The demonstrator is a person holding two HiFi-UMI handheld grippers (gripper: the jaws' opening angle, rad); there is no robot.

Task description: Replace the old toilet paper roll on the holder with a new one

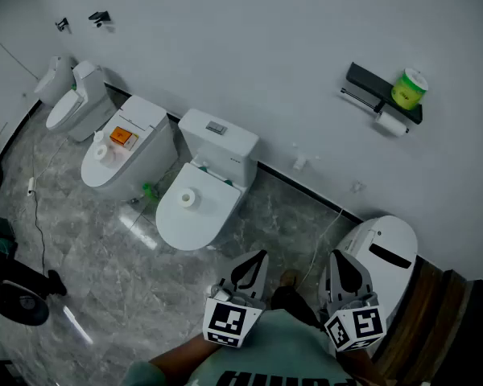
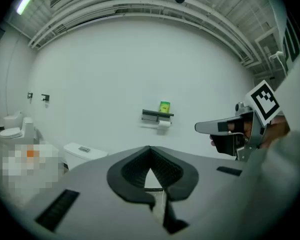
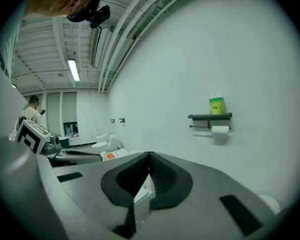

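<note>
A black wall holder (image 1: 369, 81) hangs at the upper right. A white toilet paper roll (image 1: 392, 124) sits on its bar and a green cylindrical package (image 1: 409, 88) stands on its shelf. Both grippers are low near my body, far from the holder, and point toward the wall. My left gripper (image 1: 260, 256) is shut with nothing in it, and my right gripper (image 1: 336, 257) is shut and empty too. The left gripper view shows the holder (image 2: 151, 115), roll (image 2: 163, 125) and green package (image 2: 164, 106) straight ahead. In the right gripper view the roll (image 3: 220, 130) is to the right.
Several white toilets stand along the wall; the nearest (image 1: 195, 207) has a paper roll (image 1: 187, 199) on its lid, and another (image 1: 127, 153) carries a roll and an orange label. A rounded white toilet (image 1: 382, 252) is beside my right gripper. The floor is grey marble (image 1: 88, 264).
</note>
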